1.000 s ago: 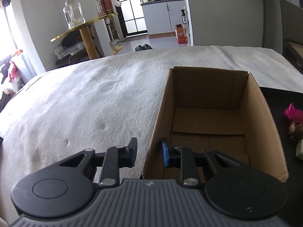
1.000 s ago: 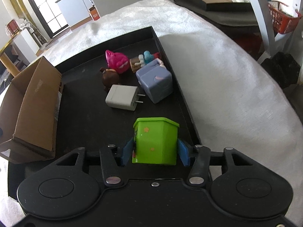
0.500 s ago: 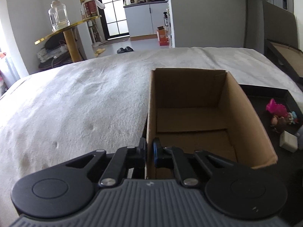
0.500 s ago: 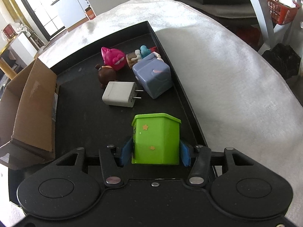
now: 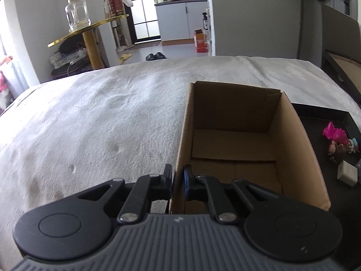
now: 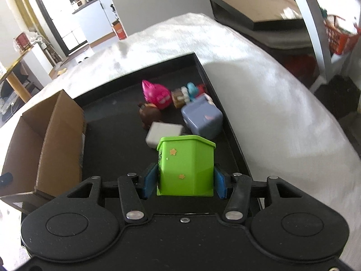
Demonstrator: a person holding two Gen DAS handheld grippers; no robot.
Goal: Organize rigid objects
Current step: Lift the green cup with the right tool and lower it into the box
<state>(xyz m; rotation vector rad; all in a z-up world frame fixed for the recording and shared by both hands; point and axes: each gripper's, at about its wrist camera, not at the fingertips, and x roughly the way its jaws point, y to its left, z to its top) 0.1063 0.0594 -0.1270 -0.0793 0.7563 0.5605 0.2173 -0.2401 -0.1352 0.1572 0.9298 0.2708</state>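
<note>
green box (image 6: 186, 166): lower centre of the right wrist view, upright, lid rim on top, small orange stars on its face, held above the black tray
right gripper (image 6: 183, 181): closed on the green box, one blue pad against each side
white charger (image 6: 163, 133): just behind the green box, partly hidden by it, lying on the tray
lilac cube (image 6: 201, 117): right of the charger, close to the tray's right rim
brown figure (image 6: 149, 114): centre of the frame, just beyond the charger
pink toy (image 6: 156, 94): above the brown figure, with small blurred figures to its right
black tray (image 6: 117, 149): middle of the frame, resting on the white cover
cardboard box (image 5: 248, 135): centre right of the left wrist view, open top; its right wall borders the tray
left gripper (image 5: 177, 178): bottom centre, clamped on the box's left wall, one finger outside, the blue pad inside
white cover (image 5: 101, 124): fills the left half of the frame
glass jar (image 5: 76, 13): upper left, on a gold-edged table
</note>
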